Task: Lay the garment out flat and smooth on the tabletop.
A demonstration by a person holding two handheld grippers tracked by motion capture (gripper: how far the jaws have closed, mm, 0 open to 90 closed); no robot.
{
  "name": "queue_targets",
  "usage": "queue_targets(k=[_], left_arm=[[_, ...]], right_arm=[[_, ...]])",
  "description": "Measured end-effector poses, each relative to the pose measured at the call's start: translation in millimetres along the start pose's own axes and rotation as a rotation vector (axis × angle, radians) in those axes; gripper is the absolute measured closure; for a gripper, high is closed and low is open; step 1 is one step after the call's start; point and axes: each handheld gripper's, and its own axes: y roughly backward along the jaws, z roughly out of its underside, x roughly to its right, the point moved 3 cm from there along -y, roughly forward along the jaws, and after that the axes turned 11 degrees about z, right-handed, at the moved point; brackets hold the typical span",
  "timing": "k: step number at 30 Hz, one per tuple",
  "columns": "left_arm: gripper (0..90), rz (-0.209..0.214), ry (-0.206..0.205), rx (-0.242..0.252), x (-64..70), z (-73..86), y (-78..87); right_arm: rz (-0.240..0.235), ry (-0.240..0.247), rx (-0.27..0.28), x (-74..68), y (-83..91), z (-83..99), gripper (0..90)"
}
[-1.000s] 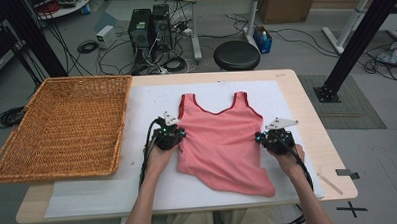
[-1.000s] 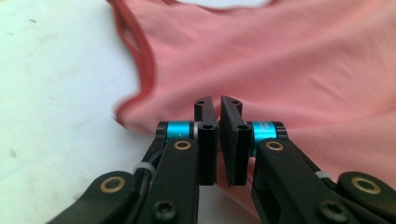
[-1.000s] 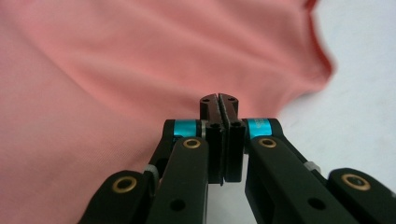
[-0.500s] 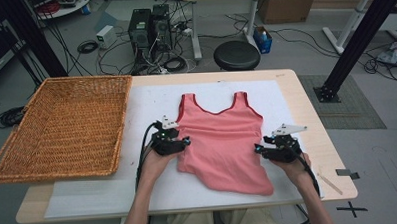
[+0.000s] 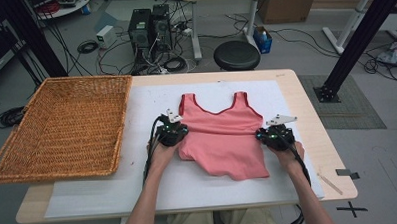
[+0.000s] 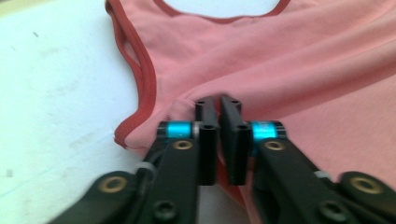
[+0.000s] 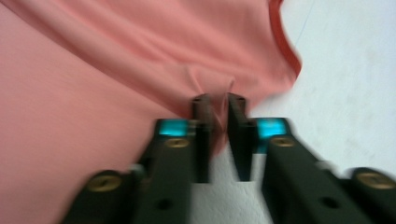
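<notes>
Room: cables and computers on the floor behind a wooden table (image 5: 306,103) with a white sheet.
High view: pink top (image 5: 221,136) lies flat mid-table; basket (image 5: 62,127) at 9 o'clock from it. Left gripper (image 5: 176,130) is at its left side, right gripper (image 5: 265,135) at its right side.
Left gripper view: left gripper (image 6: 218,106) is clenched on cloth by the armhole.
Right gripper view: right gripper (image 7: 219,103) is pinching a small fold, blurry.
Could go wrong: the small pinch may slip out if pulled hard; uneven pulling may bunch the top.
</notes>
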Motion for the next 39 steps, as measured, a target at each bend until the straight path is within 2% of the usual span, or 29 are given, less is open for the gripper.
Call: queue_targets(k=[2,4,6,8,11,12,13,14,15,17,19,20,22,23,24,25,26,28,29,31,33,35,37,38,39], left_arm=[[59.1,0.014,0.01,0.01,3.1,1.0,10.5],[56.0,0.046,0.009,0.047,9.4,3.1,22.8],[53.5,0.094,0.021,0.055,16.6,7.3,30.6],[51.9,0.128,0.021,0.017,23.5,13.7,31.2],[52.0,0.131,0.007,-0.068,29.7,26.2,18.7],[52.6,0.131,0.003,-0.087,30.2,28.8,13.2],[55.3,0.108,-0.027,-0.074,31.0,27.9,12.4],[66.6,0.107,-0.045,-0.065,30.6,25.4,11.0],[72.9,0.097,-0.048,-0.057,28.5,21.3,10.1],[87.3,0.061,-0.045,-0.004,21.8,10.2,8.9],[87.7,0.034,-0.034,0.031,13.8,-2.1,6.0],[87.8,0.018,-0.036,0.033,9.6,-6.7,2.7],[87.6,0.002,-0.012,0.019,2.6,-11.5,-4.7],[86.9,-0.001,-0.011,0.012,0.2,-12.3,-6.2],[79.5,-0.014,-0.003,0.013,-0.5,-12.4,-5.6],[68.2,-0.026,0.002,0.013,-0.1,-12.2,-2.3],[61.9,-0.018,0.0,0.011,1.3,-11.7,2.8],[59.2,-0.002,-0.011,0.035,7.6,-9.7,16.2],[58.4,0.018,-0.014,0.053,12.2,-8.2,23.0],[55.7,0.065,-0.022,0.057,22.9,-2.8,34.6],[54.8,0.111,-0.036,0.037,34.3,4.4,38.5],[53.9,0.135,-0.049,0.003,43.2,11.4,32.8],[54.4,0.116,-0.068,-0.069,46.0,18.4,21.0],[60.4,0.112,-0.082,-0.109,46.0,21.5,16.9],[73.0,0.111,-0.088,-0.116,45.9,23.0,14.7]], right_arm=[[-0.005,-0.045,0.005,2.7,6.4,4.5,63.0],[-0.006,-0.07,0.046,2.6,21.1,9.8,61.4],[-0.05,-0.091,0.093,-0.7,37.5,16.0,59.6],[-0.08,-0.084,0.102,-7.1,45.8,20.3,56.4],[-0.129,-0.044,0.075,-24.3,47.0,23.5,53.9],[-0.139,-0.019,0.062,-30.6,43.7,24.0,58.8],[-0.147,0.015,0.044,-36.3,39.6,24.9,72.5],[-0.15,0.068,0.033,-41.0,36.3,25.6,85.3],[-0.134,0.098,0.043,-44.4,34.1,25.4,89.8],[-0.131,0.097,0.049,-44.7,31.8,21.7,90.0],[-0.088,0.085,0.076,-37.1,32.6,14.5,90.0],[-0.049,0.069,0.088,-31.4,32.8,10.7,90.0],[0.015,0.037,0.101,-19.0,30.1,5.4,90.0],[0.035,0.028,0.09,-14.5,27.1,5.3,90.0],[0.033,0.03,0.072,-11.6,23.4,6.6,88.8],[0.023,0.027,0.054,-10.5,21.2,9.1,81.8],[0.017,0.023,0.045,-10.6,21.3,12.1,76.8],[0.004,0.013,0.056,-12.1,27.4,18.1,68.8],[-0.005,0.006,0.071,-13.3,31.5,20.6,66.7],[-0.031,-0.006,0.092,-16.6,40.5,24.4,60.1],[-0.059,-0.006,0.108,-21.1,47.7,26.7,57.6],[-0.078,0.01,0.111,-26.8,50.2,27.3,56.6],[-0.087,0.053,0.099,-34.2,46.6,27.4,57.7],[-0.091,0.08,0.077,-37.5,42.1,28.2,62.1],[-0.104,0.094,0.052,-40.2,38.2,29.8,68.1]])
